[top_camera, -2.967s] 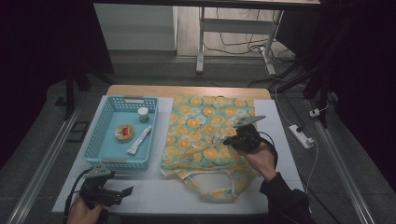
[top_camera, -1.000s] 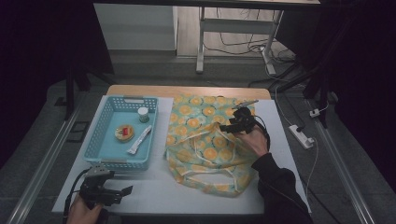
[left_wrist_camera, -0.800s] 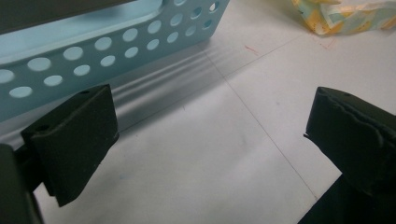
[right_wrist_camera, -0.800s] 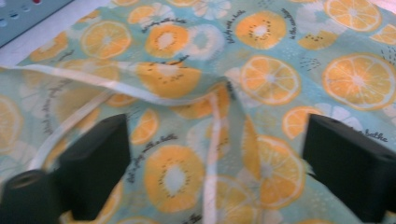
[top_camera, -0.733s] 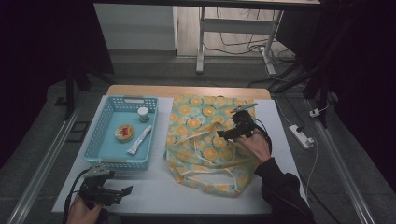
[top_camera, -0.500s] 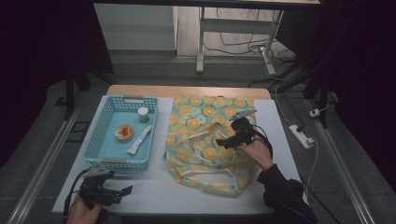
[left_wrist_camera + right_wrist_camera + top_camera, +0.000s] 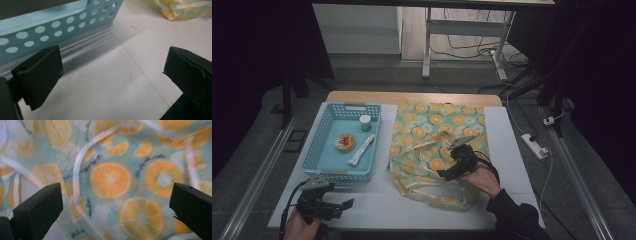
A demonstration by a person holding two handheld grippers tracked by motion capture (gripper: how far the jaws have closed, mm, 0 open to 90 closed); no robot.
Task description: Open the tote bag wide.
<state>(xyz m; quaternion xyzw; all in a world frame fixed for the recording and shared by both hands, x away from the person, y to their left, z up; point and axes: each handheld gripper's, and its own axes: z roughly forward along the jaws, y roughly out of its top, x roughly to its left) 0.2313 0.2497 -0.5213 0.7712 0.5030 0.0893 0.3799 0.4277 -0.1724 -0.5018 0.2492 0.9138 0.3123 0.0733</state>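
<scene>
Right gripper point(image 7: 115, 202): jaws spread wide, having just been opening, nothing between them; directly beyond them lies the cloth point(image 7: 110, 177), orange-slice print with a pale strap. In the high view this gripper point(image 7: 452, 167) hangs over the middle of the crumpled cloth point(image 7: 432, 125) on the table point(image 7: 377, 205). Left gripper point(image 7: 112, 82): jaws apart, empty, over bare table near the front edge, just beside the basket point(image 7: 62, 22) wall.
</scene>
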